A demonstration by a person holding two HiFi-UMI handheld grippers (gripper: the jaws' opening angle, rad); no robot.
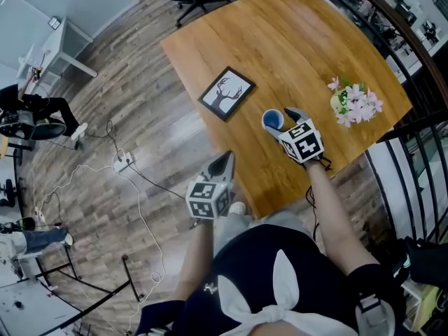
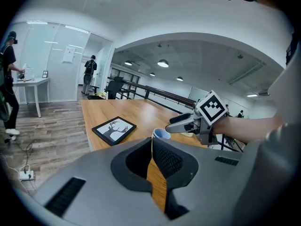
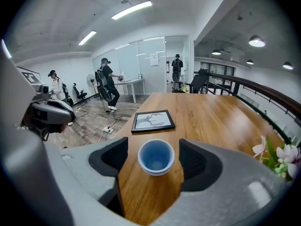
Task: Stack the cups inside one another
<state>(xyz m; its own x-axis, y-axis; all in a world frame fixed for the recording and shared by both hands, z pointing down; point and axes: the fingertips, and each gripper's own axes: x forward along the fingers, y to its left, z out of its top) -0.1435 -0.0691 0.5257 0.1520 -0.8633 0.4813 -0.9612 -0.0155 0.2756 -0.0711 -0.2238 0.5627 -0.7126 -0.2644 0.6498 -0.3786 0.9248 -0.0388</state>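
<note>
Wide open at the right gripper (image 3: 155, 157), one jaw on each side of a small round cup (image 3: 156, 157), blue inside and pale outside, not touching it. Stands upright, mouth up, on the brown wooden table (image 3: 211, 117) near its front edge. Shut tight on nothing at the left gripper (image 2: 152, 159), off past the table edge. Only one cup to see: cannot tell whether stacked already or not begun.

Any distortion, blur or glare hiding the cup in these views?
Head view: fisheye bends the table edges; blue cup small but clear. Left gripper view: dark vignetted corners, cup partly hidden behind the jaws. Right gripper view: cup evenly lit, sharp, no glare; flowers soft at the edge.
</note>
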